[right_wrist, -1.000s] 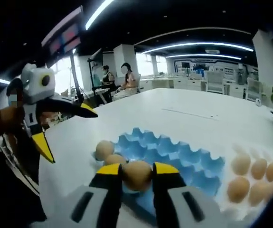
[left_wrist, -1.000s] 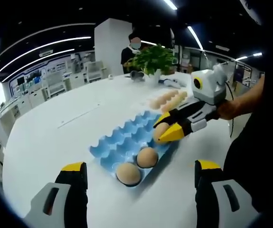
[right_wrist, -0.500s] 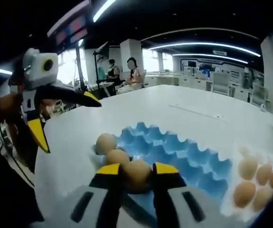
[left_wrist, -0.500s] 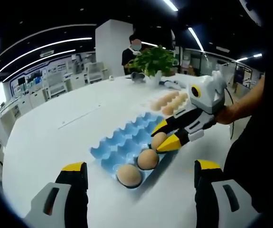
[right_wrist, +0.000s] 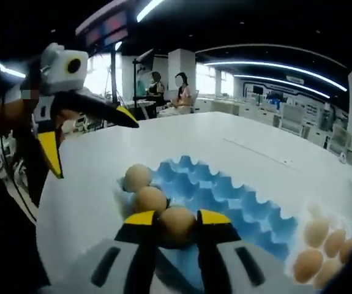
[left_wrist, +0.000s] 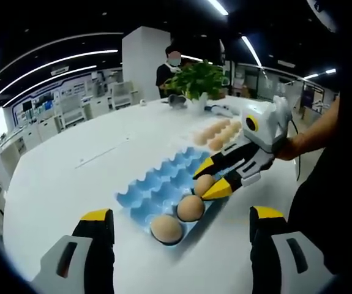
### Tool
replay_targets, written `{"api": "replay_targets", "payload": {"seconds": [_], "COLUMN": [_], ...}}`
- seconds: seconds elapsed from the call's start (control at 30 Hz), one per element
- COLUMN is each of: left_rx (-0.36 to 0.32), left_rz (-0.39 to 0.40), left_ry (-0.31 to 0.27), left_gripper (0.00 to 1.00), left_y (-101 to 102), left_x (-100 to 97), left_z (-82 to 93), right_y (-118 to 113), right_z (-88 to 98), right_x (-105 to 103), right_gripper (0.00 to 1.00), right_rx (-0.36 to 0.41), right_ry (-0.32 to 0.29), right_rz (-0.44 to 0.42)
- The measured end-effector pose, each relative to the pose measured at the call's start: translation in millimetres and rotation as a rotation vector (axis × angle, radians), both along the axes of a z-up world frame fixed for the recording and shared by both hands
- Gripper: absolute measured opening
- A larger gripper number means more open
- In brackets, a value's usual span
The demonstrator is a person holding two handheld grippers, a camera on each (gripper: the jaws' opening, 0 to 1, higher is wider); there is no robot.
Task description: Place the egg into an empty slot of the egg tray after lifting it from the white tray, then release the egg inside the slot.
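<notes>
Right claw (right_wrist: pixel 177 222) grips egg (right_wrist: pixel 177 223), hiding its egg tray (right_wrist: pixel 237 202) slot.

Two eggs (left_wrist: pixel 178 218) in the egg tray (left_wrist: pixel 157 184) — white tray (left_wrist: pixel 220 131) beyond

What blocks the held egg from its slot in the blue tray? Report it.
Nothing visible. The right gripper holds the egg low over the blue egg tray, right beside the two eggs already seated; the slot beneath looks unoccupied.
</notes>
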State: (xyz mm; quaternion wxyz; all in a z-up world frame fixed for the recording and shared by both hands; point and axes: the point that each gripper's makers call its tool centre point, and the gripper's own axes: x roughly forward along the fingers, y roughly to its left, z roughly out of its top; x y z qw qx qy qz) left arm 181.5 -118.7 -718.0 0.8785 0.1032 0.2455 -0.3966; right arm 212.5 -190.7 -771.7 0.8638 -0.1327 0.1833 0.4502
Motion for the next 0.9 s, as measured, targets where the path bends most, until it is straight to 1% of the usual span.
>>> {"api": "replay_targets", "payload": {"seconds": [0.07,0.27,0.37,0.4,0.9], "left_rx": [0.001,0.0,-0.002,-0.002,-0.001], "left_rz": [-0.002,-0.005,-0.004,-0.005,-0.014], "left_ry": [0.0,-0.002,-0.001,-0.001,0.0], "left_gripper": [0.93,0.93,0.93,0.93,0.92], "left_y": [-0.3,-1.3,-1.4,-1.5,-3.1], "left_x": [0.4,1.7,2.8,2.9,2.1], "left_z": [-0.2,0.9,1.1,1.1,0.5], "right_y": [-0.5,-0.3,-0.7,-0.6,-4.2], "right_z": [0.1,0.1,-0.7,0.0,1.1], "right_x": [1.8,2.7,2.3,2.1,-1.4], "right_gripper": [0.25,0.26,0.26,0.25,0.26], "right_rx": [0.007,0.005,-0.005,-0.018,-0.01], "right_ry": [0.01,0.01,0.005,-0.016,-0.021], "right_rz": [-0.009,0.002,0.013,0.023,0.018]}}
